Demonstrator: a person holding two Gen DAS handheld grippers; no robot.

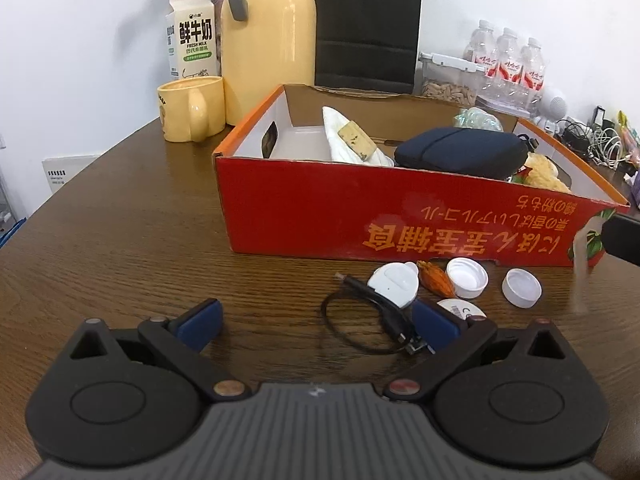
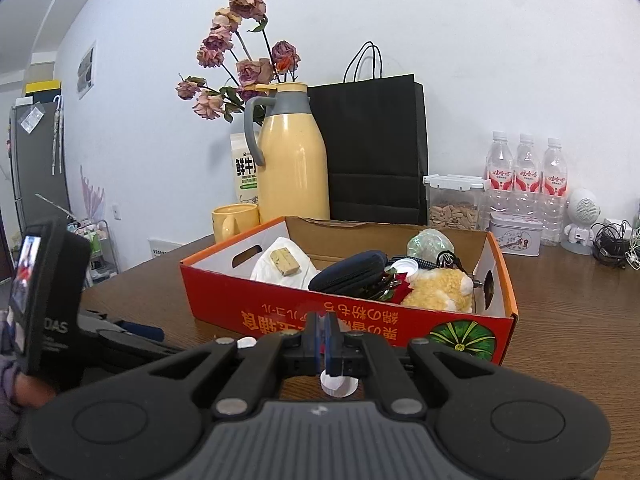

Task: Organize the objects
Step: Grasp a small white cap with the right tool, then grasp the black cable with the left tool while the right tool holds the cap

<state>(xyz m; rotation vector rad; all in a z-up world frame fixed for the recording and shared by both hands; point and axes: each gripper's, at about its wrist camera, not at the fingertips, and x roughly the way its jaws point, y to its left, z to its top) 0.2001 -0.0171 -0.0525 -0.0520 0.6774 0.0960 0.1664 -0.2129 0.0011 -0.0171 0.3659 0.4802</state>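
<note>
A red cardboard box (image 1: 360, 216) stands on the wooden table; in it lie a white cloth with a tan block (image 1: 354, 136), a navy pouch (image 1: 460, 152) and a yellow plush toy (image 2: 438, 288). In front of the box lie a black cable (image 1: 360, 320), a white round device (image 1: 394, 284), an orange scrap (image 1: 436, 280), two white caps (image 1: 466, 278) (image 1: 522, 286) and a labelled white disc (image 1: 460, 308). My left gripper (image 1: 316, 324) is open low over the table, its right pad (image 1: 434, 326) beside the cable. My right gripper (image 2: 322, 332) is shut above a white cap (image 2: 338, 386), before the box (image 2: 400, 320). A pale blurred strip (image 1: 580, 256) hangs near it; I cannot tell whether it is held.
Behind the box stand a yellow mug (image 1: 190, 108), a milk carton (image 1: 192, 36), a yellow thermos (image 2: 294, 160), dried roses (image 2: 240, 40) and a black paper bag (image 2: 372, 148). A seed jar (image 2: 454, 200), water bottles (image 2: 526, 176), a tin (image 2: 516, 234) and tangled cables (image 2: 612, 244) crowd the back right.
</note>
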